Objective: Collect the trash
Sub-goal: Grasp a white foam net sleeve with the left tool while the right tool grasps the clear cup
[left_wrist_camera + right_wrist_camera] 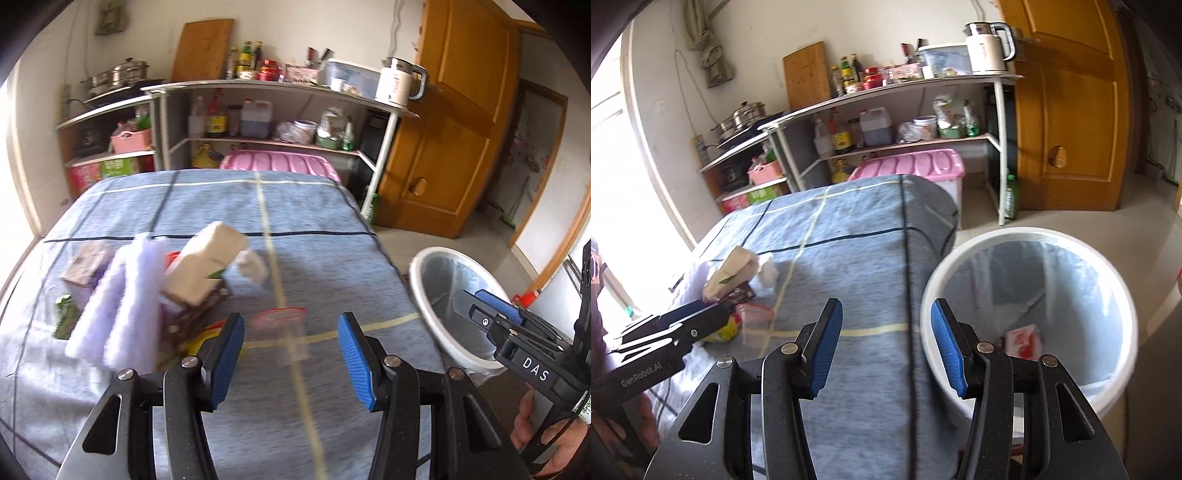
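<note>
A pile of trash lies on the blue checked tablecloth (314,236): a beige carton (207,258), a lilac fuzzy cloth (122,306), a brown wrapper (192,317), a white crumpled tissue (253,266), a clear plastic cup with a red rim (282,325) and a green scrap (66,314). My left gripper (291,354) is open and empty, just short of the cup. My right gripper (886,347) is open and empty, over the table edge beside the white trash bin (1027,236). The bin holds a red and white packet (1023,341). The bin also shows in the left wrist view (424,291).
A grey shelf unit (258,88) with bottles, pots and a white kettle (397,81) stands behind the table. A pink plastic box (280,162) sits under it. A wooden door (461,122) is at the right. The tiled floor (1126,221) surrounds the bin.
</note>
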